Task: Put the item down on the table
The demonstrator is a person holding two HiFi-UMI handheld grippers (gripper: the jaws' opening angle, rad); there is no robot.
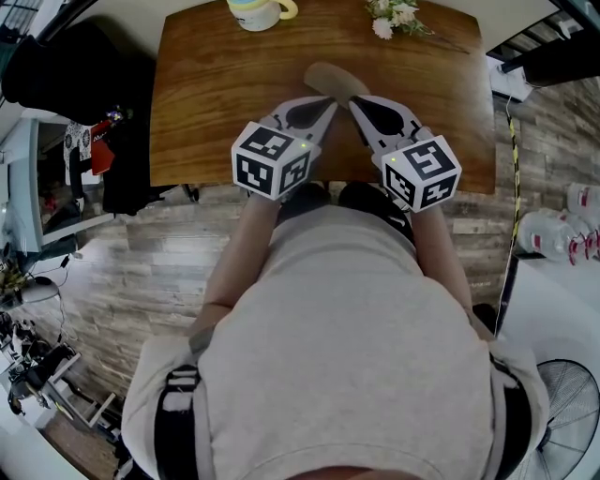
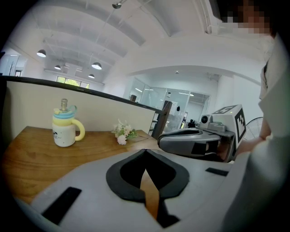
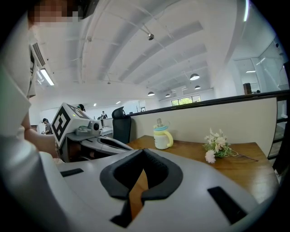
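A wooden table [image 1: 216, 103] with a dark-stained, rounded-cornered top fills the upper middle of the head view. A cup [image 1: 255, 13] with a yellow handle, a pale body and a blue lid stands upright at the top edge of the frame, a little left of centre. A small bunch of white flowers [image 1: 394, 17] lies at the top, right of centre, well apart from the cup. A pale tan shape [image 1: 330, 79] shows near the table's middle, too blurred to identify.
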